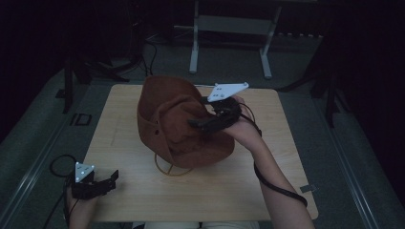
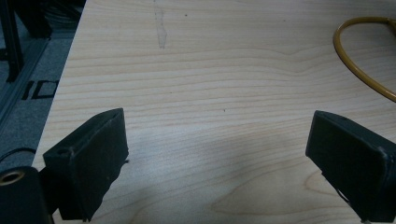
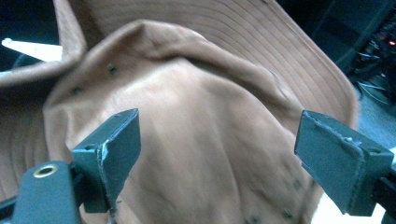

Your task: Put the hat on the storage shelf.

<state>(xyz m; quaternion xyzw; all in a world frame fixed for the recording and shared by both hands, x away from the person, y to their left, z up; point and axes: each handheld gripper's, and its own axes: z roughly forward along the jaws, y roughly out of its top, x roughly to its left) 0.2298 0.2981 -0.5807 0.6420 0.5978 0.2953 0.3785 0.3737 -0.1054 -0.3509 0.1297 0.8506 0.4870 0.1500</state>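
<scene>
A brown brimmed hat [image 1: 176, 121] lies crumpled on the middle of the wooden table [image 1: 267, 186], its far brim turned up. A yellow cord [image 1: 168, 167] loops out from under its near edge. My right gripper [image 1: 199, 121] hovers over the hat's crown, open, jaws wide apart; the right gripper view looks down on the crown [image 3: 201, 140] with its small eyelets. My left gripper [image 1: 109, 179] rests at the table's near left corner, open, with nothing between its jaws; its view shows bare wood and part of the yellow cord [image 2: 359, 56].
The table's left edge drops to a grey floor [image 2: 28, 93] with a metal rail. A white frame leg [image 1: 193, 43] stands on the floor beyond the far edge. Cables [image 1: 57, 164] lie on the floor at the near left.
</scene>
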